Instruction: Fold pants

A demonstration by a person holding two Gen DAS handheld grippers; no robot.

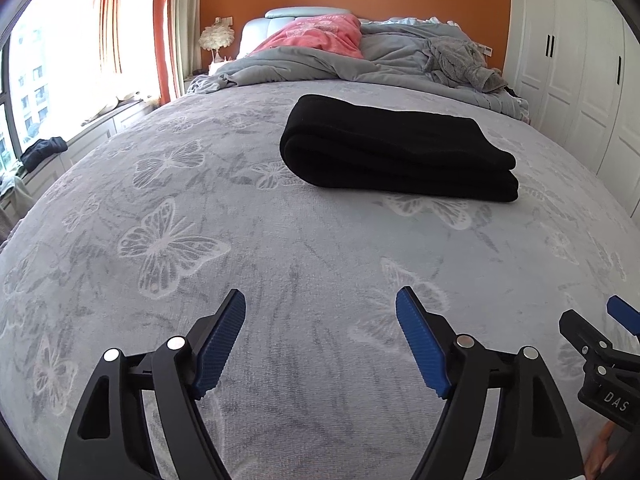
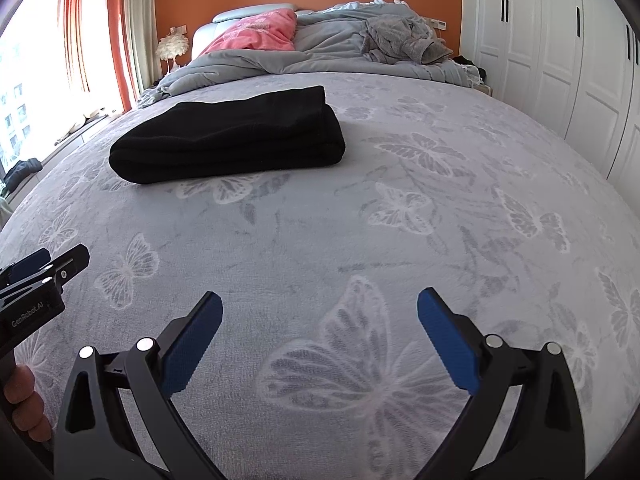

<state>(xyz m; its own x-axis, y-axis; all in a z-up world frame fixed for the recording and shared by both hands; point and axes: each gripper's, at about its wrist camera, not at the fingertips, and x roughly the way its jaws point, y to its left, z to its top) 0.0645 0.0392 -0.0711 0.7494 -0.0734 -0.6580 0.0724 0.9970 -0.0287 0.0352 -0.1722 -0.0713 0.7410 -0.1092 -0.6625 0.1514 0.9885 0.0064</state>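
Left claw at bottom centre of its own view, angled downward, jaws spread wide, nothing between them. Right claw likewise low centre, jaws wide, empty. Fingers of a hand show at lower left.

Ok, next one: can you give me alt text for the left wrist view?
Black pants lie folded into a compact stack on a grey butterfly-print bedspread, touched by neither gripper. The left gripper hangs open and empty over bare bedspread in the foreground, with the right gripper just visible at the right edge. Rumpled bedding and a pink pillow lie beyond.
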